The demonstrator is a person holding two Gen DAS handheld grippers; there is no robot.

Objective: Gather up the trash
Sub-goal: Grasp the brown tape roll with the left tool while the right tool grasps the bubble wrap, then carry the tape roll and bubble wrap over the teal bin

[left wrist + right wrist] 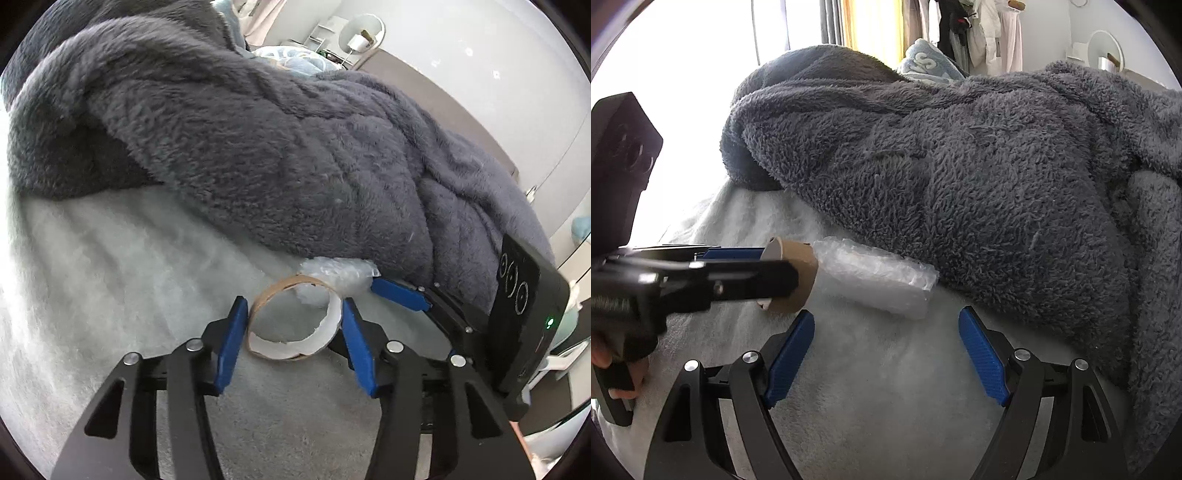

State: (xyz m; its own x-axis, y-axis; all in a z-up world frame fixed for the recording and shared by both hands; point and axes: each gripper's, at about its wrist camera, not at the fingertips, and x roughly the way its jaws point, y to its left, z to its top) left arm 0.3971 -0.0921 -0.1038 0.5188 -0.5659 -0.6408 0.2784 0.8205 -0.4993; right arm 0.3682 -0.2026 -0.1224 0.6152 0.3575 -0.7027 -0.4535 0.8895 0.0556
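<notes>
- While the cardboard tape ring (pixel 294 318) stands on edge on the pale fleece sheet (pixel 110 280), the left gripper (pixel 291 314) brackets it, one blue pad on each outer side; the left pad touches the rim, but whether the right one does is hard to tell
- From the right wrist view the same ring (pixel 798 275) shows side-on, and the left gripper (pixel 783 271) covers most of its near face, so the grip itself is hidden there
- Just beyond the ring, touching its far rim, lies a wad of bubble wrap (pixel 338 277); in the left view the ring and a blue finger hide its lower part
- In the right view the bubble wrap (pixel 877 282) reads as a flattened roll stretching away from the ring toward the grey blanket
- That grey plush blanket (pixel 960 166) is heaped behind the ring and the wrap; its far end runs out of frame on the right
- Near the ring, the right gripper (pixel 886 328) hangs with its jaws spread wide and nothing between them, the wrap lying just ahead of the fingertips
- A gloved hand (pixel 620 354) on the left gripper's handle is cut off at the frame edge
</notes>
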